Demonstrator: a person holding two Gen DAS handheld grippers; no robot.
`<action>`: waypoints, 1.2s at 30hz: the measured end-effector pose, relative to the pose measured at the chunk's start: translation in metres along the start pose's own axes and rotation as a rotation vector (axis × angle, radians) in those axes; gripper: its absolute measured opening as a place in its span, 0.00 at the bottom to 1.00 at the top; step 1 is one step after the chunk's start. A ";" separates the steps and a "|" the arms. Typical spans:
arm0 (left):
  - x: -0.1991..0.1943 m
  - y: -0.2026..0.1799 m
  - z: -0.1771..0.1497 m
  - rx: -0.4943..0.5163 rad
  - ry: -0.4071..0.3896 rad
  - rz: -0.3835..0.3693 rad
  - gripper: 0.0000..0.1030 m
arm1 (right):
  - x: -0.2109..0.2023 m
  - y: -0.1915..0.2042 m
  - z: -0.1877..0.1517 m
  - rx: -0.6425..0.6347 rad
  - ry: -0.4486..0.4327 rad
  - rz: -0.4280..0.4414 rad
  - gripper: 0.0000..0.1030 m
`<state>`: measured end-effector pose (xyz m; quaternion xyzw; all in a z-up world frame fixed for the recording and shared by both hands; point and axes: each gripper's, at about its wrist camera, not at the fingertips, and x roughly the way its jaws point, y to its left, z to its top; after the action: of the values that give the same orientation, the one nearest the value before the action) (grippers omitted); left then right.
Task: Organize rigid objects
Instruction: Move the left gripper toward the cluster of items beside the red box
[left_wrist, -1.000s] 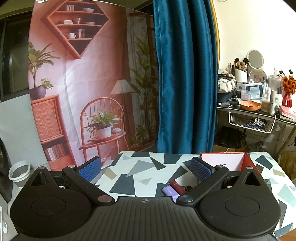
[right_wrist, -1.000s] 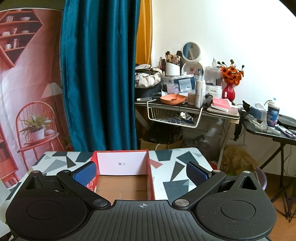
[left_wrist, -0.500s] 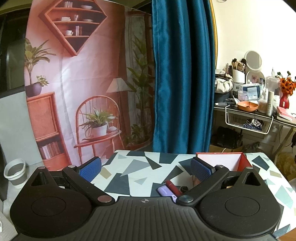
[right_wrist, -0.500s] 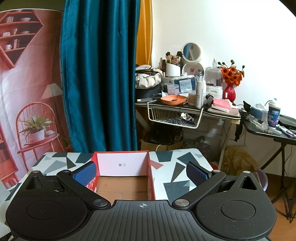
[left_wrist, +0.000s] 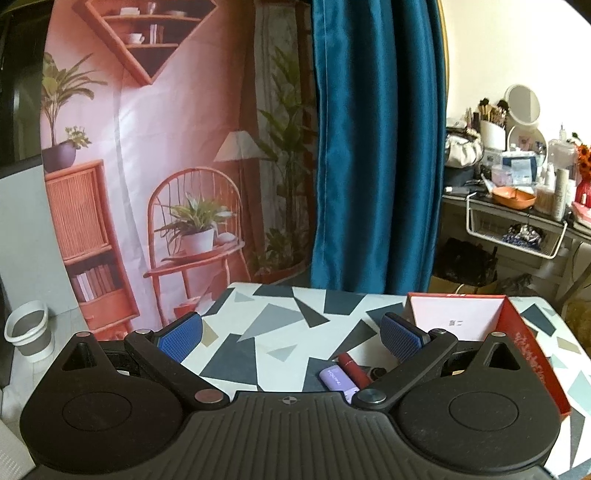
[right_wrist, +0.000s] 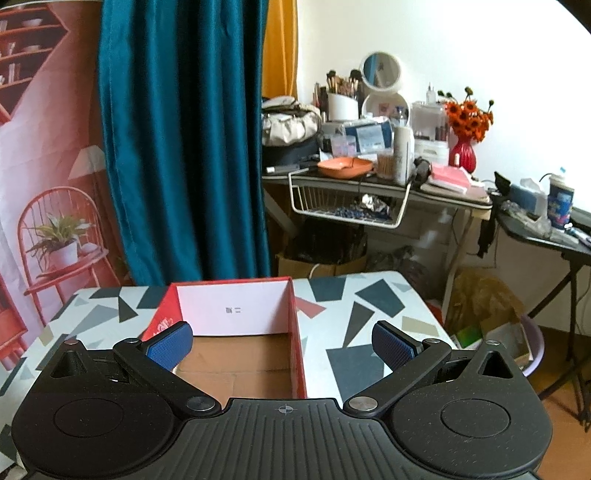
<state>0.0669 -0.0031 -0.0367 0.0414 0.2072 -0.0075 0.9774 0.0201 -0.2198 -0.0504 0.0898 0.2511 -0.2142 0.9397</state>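
The desk I worked over carried a white cloth with grey and dark triangles. Behind it hung a teal curtain and a printed backdrop of shelves and a chair; a cluttered vanity table stood to the right by the white wall.

My left tool hung spread wide with nothing between its blue pads. My right tool was likewise spread and empty, poised over the red box, whose brown floor looked bare where I could see it.

The red box sat toward the desk's far right corner. Just beside its left wall, near the front edge, lay a lilac tube and a red lipstick, touching side by side, with a small dark item next to them that I could not identify.

Compared with a second before, the left view had dropped and swung slightly, showing more desk and the lilac tube nearer centre; the right view matched almost exactly.
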 end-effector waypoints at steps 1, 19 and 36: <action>0.005 -0.001 -0.001 0.001 0.006 0.003 1.00 | 0.007 -0.001 -0.001 -0.003 0.004 -0.001 1.00; 0.106 0.021 -0.040 -0.045 0.162 0.058 1.00 | 0.134 -0.035 -0.047 0.013 0.246 -0.001 0.56; 0.160 0.047 -0.079 -0.091 0.316 0.053 0.95 | 0.184 -0.027 -0.071 0.007 0.429 0.051 0.10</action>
<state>0.1823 0.0504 -0.1702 0.0032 0.3572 0.0344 0.9334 0.1210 -0.2900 -0.2066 0.1430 0.4422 -0.1670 0.8695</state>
